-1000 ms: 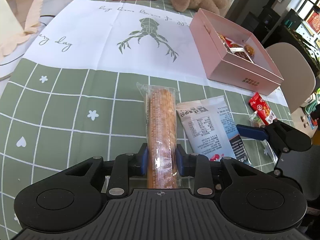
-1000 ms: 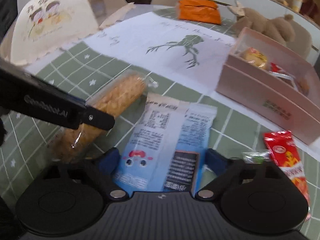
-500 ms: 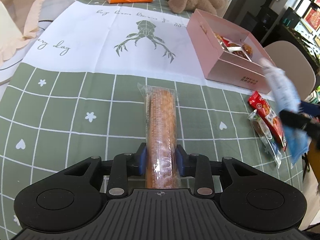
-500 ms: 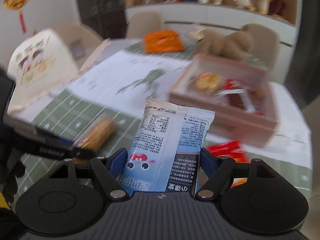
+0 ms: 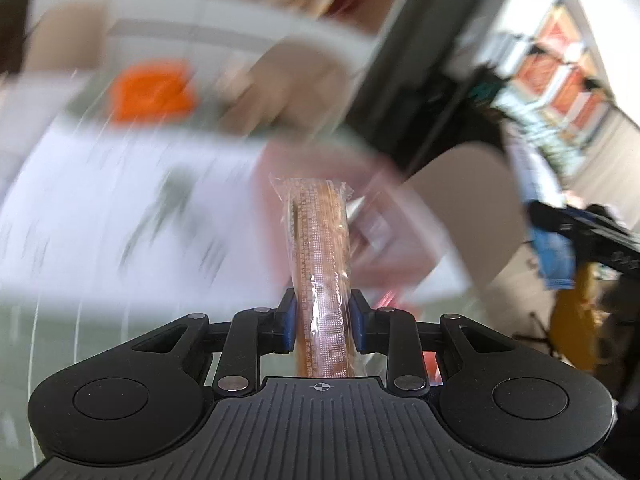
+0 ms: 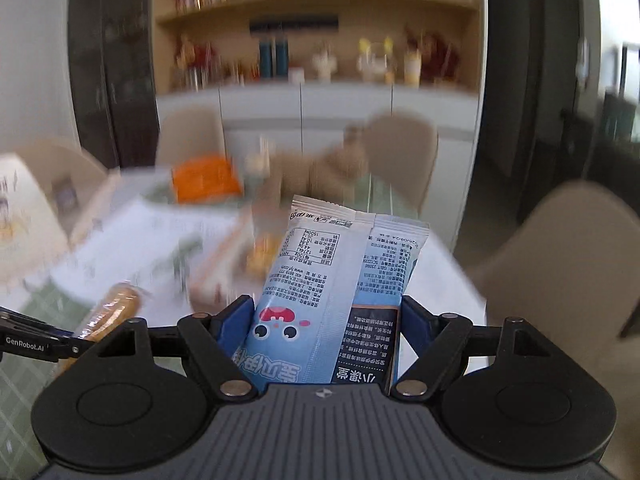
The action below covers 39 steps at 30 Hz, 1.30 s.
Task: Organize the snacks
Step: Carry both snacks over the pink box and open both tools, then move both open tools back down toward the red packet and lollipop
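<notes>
My left gripper (image 5: 323, 320) grips a long orange-brown snack stick in clear wrap (image 5: 320, 240), its jaws still closing on it, and holds it up off the table. The stick (image 6: 112, 312) also shows at the lower left of the right wrist view. My right gripper (image 6: 328, 328) is shut on a light blue snack packet (image 6: 340, 280) with a cartoon face, raised above the table. That packet (image 5: 552, 256) appears at the right of the left wrist view. The pink box (image 5: 384, 216) lies blurred behind the stick.
An orange bag (image 5: 152, 96) and a brown plush bear (image 5: 280, 92) sit at the table's far side. A white printed sheet (image 5: 100, 216) covers the middle. A red packet (image 5: 430, 364) peeks out under the left gripper. Beige chairs (image 6: 560, 264) stand around the table.
Both grippers have risen from the table with their snacks. The stick left the green cloth; the blue packet climbed higher. Both views now tilt up toward the room and blur.
</notes>
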Each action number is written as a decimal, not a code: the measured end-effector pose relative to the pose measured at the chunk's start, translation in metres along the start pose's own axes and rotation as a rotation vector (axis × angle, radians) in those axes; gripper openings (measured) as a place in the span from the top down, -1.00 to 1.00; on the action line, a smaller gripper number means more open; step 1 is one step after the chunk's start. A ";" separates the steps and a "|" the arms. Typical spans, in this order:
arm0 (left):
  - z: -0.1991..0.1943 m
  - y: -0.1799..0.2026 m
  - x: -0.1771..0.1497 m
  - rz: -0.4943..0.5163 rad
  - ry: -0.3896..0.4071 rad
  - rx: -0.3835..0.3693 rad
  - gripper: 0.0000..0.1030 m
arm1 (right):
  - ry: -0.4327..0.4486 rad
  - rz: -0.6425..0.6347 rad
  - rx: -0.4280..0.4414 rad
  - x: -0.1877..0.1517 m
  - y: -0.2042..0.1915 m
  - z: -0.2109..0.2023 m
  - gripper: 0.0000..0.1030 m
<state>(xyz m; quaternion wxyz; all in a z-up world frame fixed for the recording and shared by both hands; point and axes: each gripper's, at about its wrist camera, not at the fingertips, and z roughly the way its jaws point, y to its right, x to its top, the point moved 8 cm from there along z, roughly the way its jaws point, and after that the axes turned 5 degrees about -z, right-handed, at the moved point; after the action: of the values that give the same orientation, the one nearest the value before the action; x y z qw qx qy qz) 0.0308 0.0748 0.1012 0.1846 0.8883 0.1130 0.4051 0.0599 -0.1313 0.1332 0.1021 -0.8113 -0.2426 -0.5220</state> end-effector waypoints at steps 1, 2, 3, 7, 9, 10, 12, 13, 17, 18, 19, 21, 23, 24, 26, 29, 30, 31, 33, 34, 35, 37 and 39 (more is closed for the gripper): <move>-0.003 0.013 0.022 0.027 0.030 -0.026 0.41 | 0.037 -0.005 0.003 0.016 0.001 -0.003 -0.52; -0.004 0.027 0.047 0.051 0.057 -0.058 0.41 | 0.078 -0.007 0.010 0.037 0.004 -0.005 -0.52; -0.002 0.037 0.068 0.063 0.068 -0.083 0.40 | 0.108 -0.003 0.019 0.054 0.006 -0.005 -0.52; 0.042 0.047 0.133 0.002 0.008 -0.170 0.33 | 0.147 0.023 0.061 0.106 0.018 0.021 -0.54; 0.072 0.029 0.146 -0.068 -0.017 -0.137 0.36 | 0.072 0.071 0.109 0.112 0.022 0.055 -0.70; 0.083 0.019 0.146 -0.089 -0.021 -0.108 0.36 | 0.002 0.100 0.170 0.108 0.020 0.077 -0.76; 0.100 0.000 0.136 -0.103 -0.042 -0.060 0.36 | -0.120 0.148 0.193 0.088 0.022 0.116 -0.76; 0.103 -0.008 0.127 -0.109 -0.056 -0.045 0.36 | -0.162 0.168 0.170 0.075 0.027 0.130 -0.76; 0.104 -0.029 0.069 -0.113 -0.131 -0.023 0.36 | -0.246 0.200 0.123 0.020 0.037 0.146 -0.76; 0.103 -0.031 0.056 -0.107 -0.145 -0.025 0.36 | -0.264 0.196 0.116 0.007 0.036 0.144 -0.76; 0.102 -0.031 0.042 -0.096 -0.159 -0.029 0.36 | -0.284 0.185 0.107 -0.007 0.035 0.140 -0.76; 0.096 -0.029 0.013 -0.064 -0.191 -0.026 0.36 | -0.322 0.141 0.083 -0.039 0.028 0.125 -0.76; 0.091 -0.025 -0.017 -0.037 -0.230 -0.013 0.36 | -0.353 0.072 0.045 -0.064 0.017 0.111 -0.76; 0.090 -0.021 -0.029 -0.030 -0.248 -0.014 0.36 | -0.363 0.038 0.028 -0.076 0.011 0.101 -0.76; 0.083 -0.014 -0.054 -0.036 -0.281 -0.032 0.36 | -0.367 0.016 0.016 -0.092 0.000 0.081 -0.72; 0.081 -0.006 -0.086 -0.073 -0.340 -0.065 0.36 | -0.375 0.039 0.032 -0.111 -0.015 0.064 -0.42; 0.081 -0.005 -0.094 -0.084 -0.352 -0.070 0.36 | -0.381 0.052 0.042 -0.116 -0.021 0.060 -0.24; 0.080 -0.003 -0.100 -0.090 -0.359 -0.069 0.36 | -0.386 0.058 0.053 -0.121 -0.026 0.060 -0.13; 0.078 -0.002 -0.109 -0.086 -0.363 -0.053 0.36 | -0.401 0.040 0.080 -0.132 -0.042 0.055 0.03; 0.076 -0.004 -0.112 -0.080 -0.363 -0.041 0.36 | -0.405 0.021 0.083 -0.137 -0.051 0.055 0.04; 0.073 -0.004 -0.113 -0.078 -0.361 -0.029 0.36 | -0.409 0.001 0.086 -0.140 -0.060 0.055 0.04; 0.068 -0.009 -0.115 -0.091 -0.356 -0.010 0.36 | -0.416 -0.008 0.131 -0.143 -0.074 0.055 0.04; 0.065 -0.011 -0.115 -0.115 -0.350 0.000 0.36 | -0.421 0.000 0.202 -0.144 -0.086 0.052 0.03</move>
<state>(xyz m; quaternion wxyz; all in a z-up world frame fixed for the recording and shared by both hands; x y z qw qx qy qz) 0.0048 0.0289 -0.0204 0.2245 0.9373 0.1297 0.2330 0.0101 -0.0767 -0.0265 0.1298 -0.8880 -0.3094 -0.3145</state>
